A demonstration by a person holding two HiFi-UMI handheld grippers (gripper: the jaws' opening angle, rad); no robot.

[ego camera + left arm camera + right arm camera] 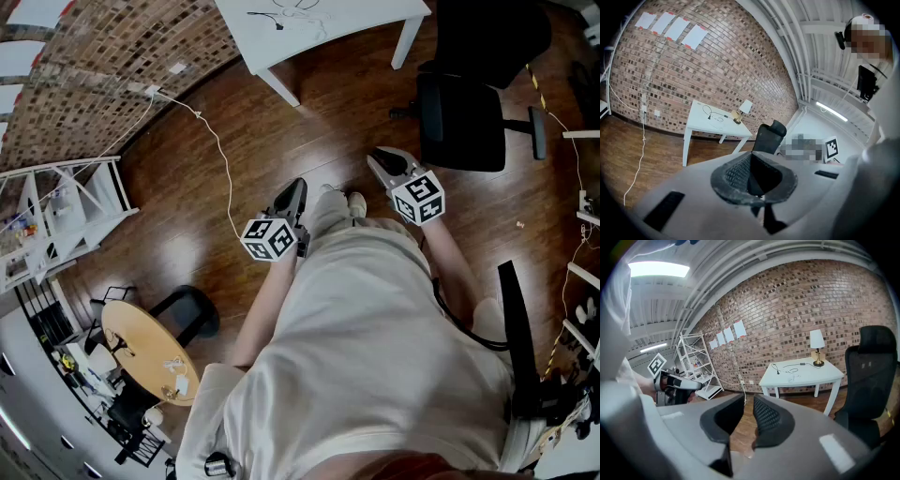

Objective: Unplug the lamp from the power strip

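A small lamp point(745, 107) with a white shade point(816, 340) stands on the far end of a white table point(328, 33), a few steps across the room. A thin dark cable point(787, 368) lies looped on the tabletop point(708, 123); I cannot make out a power strip. Both grippers hang in the air in front of the person, far from the table. The left gripper point(293, 189) has its jaws together with nothing in them point(751, 161). The right gripper point(380, 157) stands open, and bare floor shows through the gap between its pads point(746, 404).
A black office chair point(469, 103) stands to the right of the table. A white cord point(220, 150) runs from the brick wall across the wooden floor. A white shelf rack point(56, 216) and a round wooden side table point(145, 352) are at the left.
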